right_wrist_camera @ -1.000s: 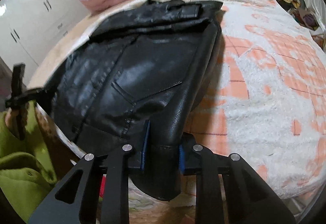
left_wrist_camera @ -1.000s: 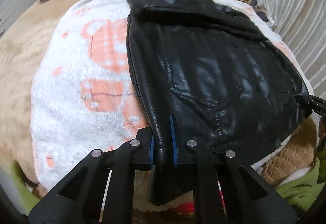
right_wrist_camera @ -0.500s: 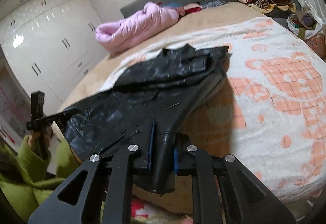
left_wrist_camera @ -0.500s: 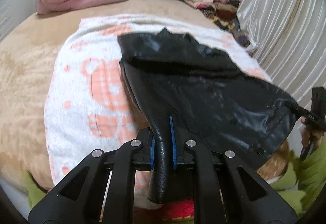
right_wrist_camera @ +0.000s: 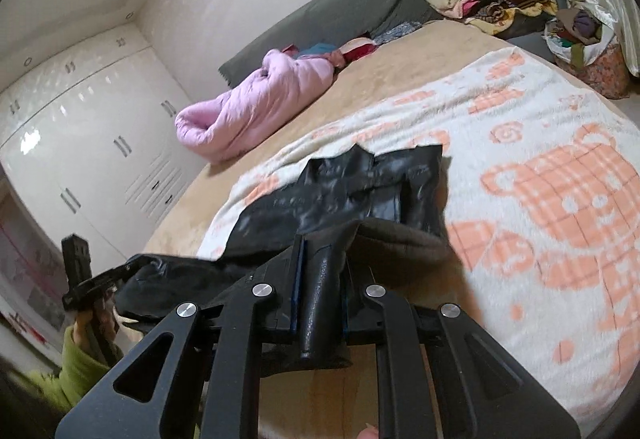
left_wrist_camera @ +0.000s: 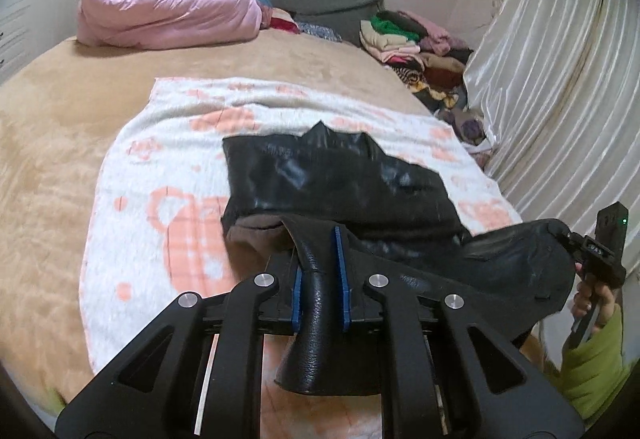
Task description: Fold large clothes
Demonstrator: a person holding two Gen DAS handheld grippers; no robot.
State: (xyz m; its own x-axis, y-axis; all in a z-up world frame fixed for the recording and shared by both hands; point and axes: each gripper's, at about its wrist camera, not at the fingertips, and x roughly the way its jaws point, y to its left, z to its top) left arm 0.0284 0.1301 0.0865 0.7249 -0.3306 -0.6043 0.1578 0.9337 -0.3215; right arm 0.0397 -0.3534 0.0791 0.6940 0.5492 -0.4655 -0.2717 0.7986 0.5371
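A tan plush bed carries a fluffy white blanket printed with orange bears, and on it lies a glossy black leather jacket, its far half flat, its near hem raised off the blanket. The left tool is nearly closed, its blue pads pinching a thick roll of the hem at the jacket's left corner. The right tool grips the right corner just as tightly.

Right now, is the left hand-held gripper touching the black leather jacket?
Touching. In the left wrist view, the left hand-held gripper has its blue pads pressed on a pinched fold of the black leather jacket.
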